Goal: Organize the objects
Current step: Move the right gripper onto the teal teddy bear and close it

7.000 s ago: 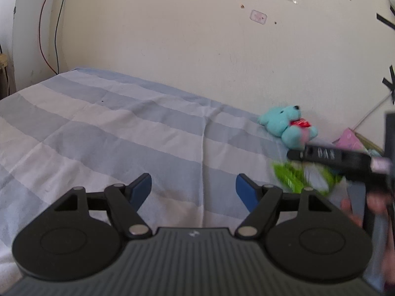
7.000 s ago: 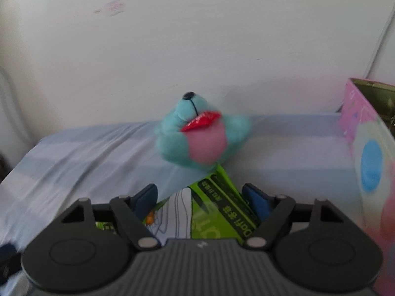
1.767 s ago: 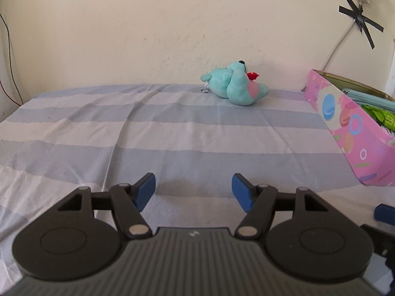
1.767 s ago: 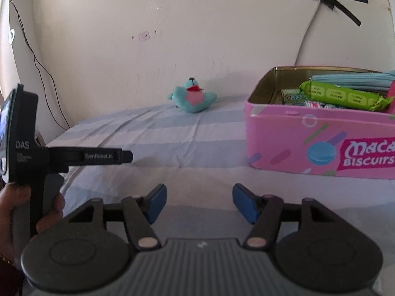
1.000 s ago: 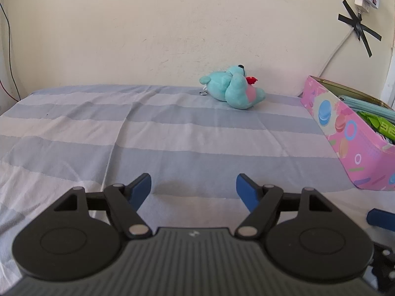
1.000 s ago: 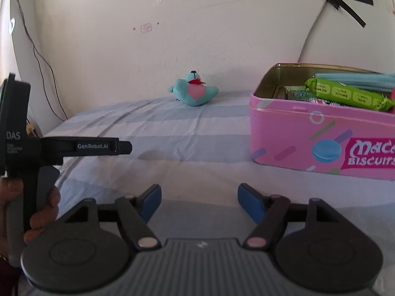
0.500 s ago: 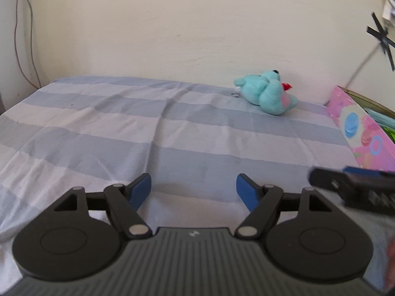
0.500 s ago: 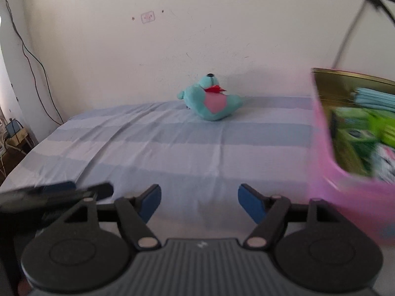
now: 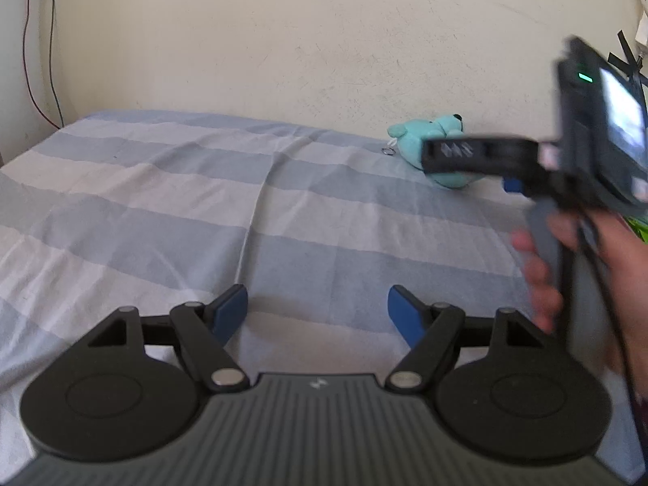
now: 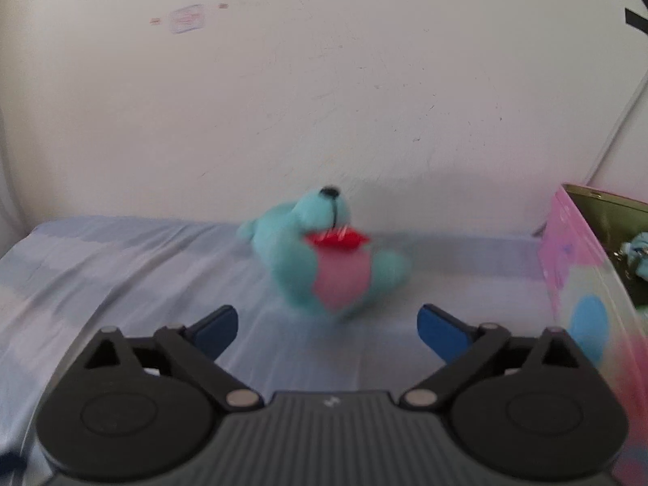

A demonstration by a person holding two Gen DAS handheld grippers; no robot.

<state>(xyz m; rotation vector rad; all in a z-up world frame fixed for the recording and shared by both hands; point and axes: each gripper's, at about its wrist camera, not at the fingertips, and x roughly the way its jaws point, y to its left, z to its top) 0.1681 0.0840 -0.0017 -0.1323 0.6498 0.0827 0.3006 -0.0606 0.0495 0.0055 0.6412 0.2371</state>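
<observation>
Lying across both views is a bed sheet [image 9: 170,210] striped in pale blue and white, running back to a cream wall [image 9: 251,48] with a thin red cord [image 9: 30,44] hanging at ten o'clock in the left wrist view. At six o'clock there, the left gripper [image 9: 317,311] hovers over the sheet with its blue pads apart and nothing between them. Toward one o'clock a teal stuffed toy [image 9: 413,141] rests on the sheet close to the wall, partly covered by the blurred black body of the right gripper [image 10: 328,326], which a hand [image 9: 583,267] holds at three o'clock. In the right wrist view the toy [image 10: 320,259] sits at the centre, showing a pink belly and a red bow, just beyond the blue fingertips [image 10: 216,326]; those jaws are opening wide and the toy is ahead of them, not between the pads. At three o'clock stands a pink tin [image 10: 567,251], open at the top, near the toy but apart from it, its contents too blurred to name
</observation>
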